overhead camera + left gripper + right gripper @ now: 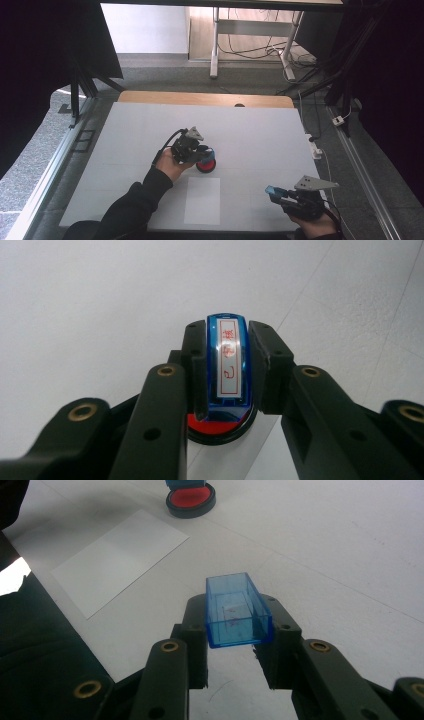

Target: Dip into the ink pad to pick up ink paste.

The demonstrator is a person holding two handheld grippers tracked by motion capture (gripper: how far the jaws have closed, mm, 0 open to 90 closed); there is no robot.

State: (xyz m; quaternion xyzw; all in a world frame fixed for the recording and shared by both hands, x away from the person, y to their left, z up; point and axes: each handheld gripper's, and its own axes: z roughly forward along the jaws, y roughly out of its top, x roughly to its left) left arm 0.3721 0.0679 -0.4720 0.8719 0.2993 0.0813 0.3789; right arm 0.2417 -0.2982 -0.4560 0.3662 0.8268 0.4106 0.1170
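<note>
My left gripper (204,152) is shut on a blue stamp (227,362) with a white label in red characters. The stamp's lower end rests on or just above a round red ink pad (220,429) in a black case. That ink pad (206,166) sits near the middle of the table. My right gripper (274,192), near the front right edge, is shut on a clear blue rectangular cap (237,612), open side facing the camera. A white sheet of paper (202,200) lies flat between the two grippers. The right gripper view has the ink pad (190,500) and paper (120,560) farther off.
The white table top (260,135) ends in a wooden strip (205,98) at the far side. A dark sleeve (35,645) reaches across the near left. Cables and a plug strip (315,147) lie on the floor off the right edge.
</note>
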